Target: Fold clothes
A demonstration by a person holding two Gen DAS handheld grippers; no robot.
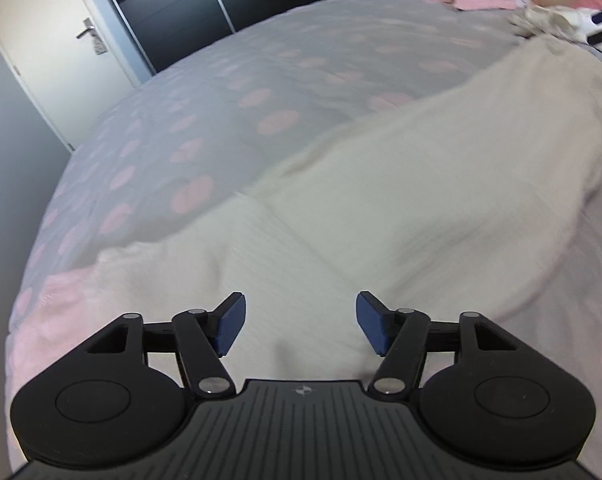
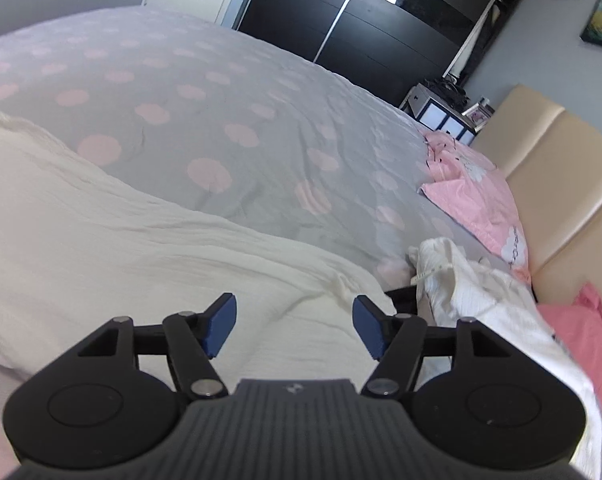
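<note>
Both grippers, left (image 1: 300,322) and right (image 2: 294,326), hang released above the cream garment (image 1: 401,200); soft, light and limp, it is best pinched at its near edge.

We see the left gripper (image 1: 301,322) and right gripper (image 2: 294,324) built alike: matte black linkage arms w/ silver pivot screws, blue ribbed pads (image 1: 232,326) at the fingertips, round black side discs, and a ribbed grey centre plate w/ a small logo.

Open grey duvet (image 2: 221,92) beyond cream garment (image 2: 121,240), clothes pile (image 2: 481,292) crowding headboard (image 2: 561,184)
</note>
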